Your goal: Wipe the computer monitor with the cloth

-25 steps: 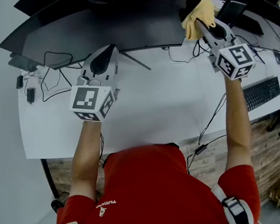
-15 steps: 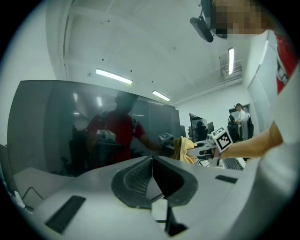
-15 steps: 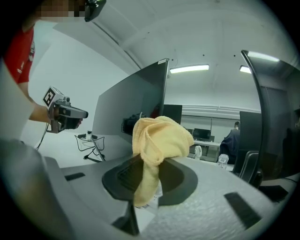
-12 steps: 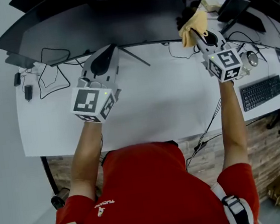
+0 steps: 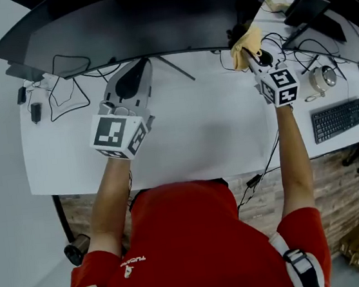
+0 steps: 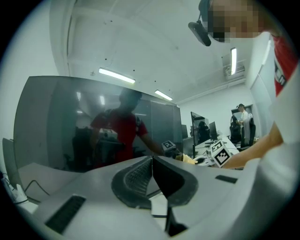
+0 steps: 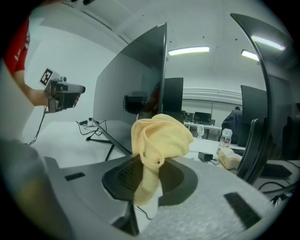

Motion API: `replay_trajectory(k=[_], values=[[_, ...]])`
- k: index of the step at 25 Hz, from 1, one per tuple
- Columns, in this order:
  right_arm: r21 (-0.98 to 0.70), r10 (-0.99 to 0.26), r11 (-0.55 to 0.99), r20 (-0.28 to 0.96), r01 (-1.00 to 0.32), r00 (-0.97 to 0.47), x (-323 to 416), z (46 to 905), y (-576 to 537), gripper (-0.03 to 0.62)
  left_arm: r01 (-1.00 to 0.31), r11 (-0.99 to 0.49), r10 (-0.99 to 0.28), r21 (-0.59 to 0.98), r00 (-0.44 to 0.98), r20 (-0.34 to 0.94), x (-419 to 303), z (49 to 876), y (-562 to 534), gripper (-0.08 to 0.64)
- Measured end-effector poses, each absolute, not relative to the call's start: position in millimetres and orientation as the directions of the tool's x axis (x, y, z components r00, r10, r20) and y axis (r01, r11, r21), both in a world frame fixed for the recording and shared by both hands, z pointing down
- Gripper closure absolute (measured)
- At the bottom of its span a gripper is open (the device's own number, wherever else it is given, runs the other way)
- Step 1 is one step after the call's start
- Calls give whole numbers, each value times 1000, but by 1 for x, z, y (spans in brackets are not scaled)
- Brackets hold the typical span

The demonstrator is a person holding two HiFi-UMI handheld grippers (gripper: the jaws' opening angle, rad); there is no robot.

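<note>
A wide dark monitor (image 5: 133, 31) stands along the back of the white desk (image 5: 192, 138); its screen (image 6: 75, 122) fills the left gripper view and its right edge (image 7: 161, 70) shows in the right gripper view. My right gripper (image 5: 249, 50) is shut on a bunched yellow cloth (image 7: 159, 138), held at the monitor's lower right corner, where the cloth (image 5: 245, 39) meets the screen's edge. My left gripper (image 5: 129, 81) is shut on nothing, hovering over the desk in front of the screen's middle.
The monitor's thin stand leg (image 5: 177, 68) runs across the desk between the grippers. Cables and adapters (image 5: 49, 90) lie at the left. More monitors (image 5: 309, 7), a keyboard (image 5: 338, 120) and a round object (image 5: 323, 78) crowd the right side.
My right gripper has carried the cloth down and leftward, from beside the monitor's right side to its lower right corner. The left gripper has stayed put.
</note>
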State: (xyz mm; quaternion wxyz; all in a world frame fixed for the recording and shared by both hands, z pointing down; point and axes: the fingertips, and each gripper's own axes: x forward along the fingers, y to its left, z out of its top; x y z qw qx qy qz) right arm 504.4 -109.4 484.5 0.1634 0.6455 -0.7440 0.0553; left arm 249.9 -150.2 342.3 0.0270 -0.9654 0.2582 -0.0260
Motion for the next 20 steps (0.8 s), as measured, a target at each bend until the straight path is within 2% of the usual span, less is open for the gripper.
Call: replay_trajectory(k=[20], values=[[-56,-888,144,434,-988,-154,493,564,-107,515,-573,-817,-576,-63,815,68,217,356,-147,551]])
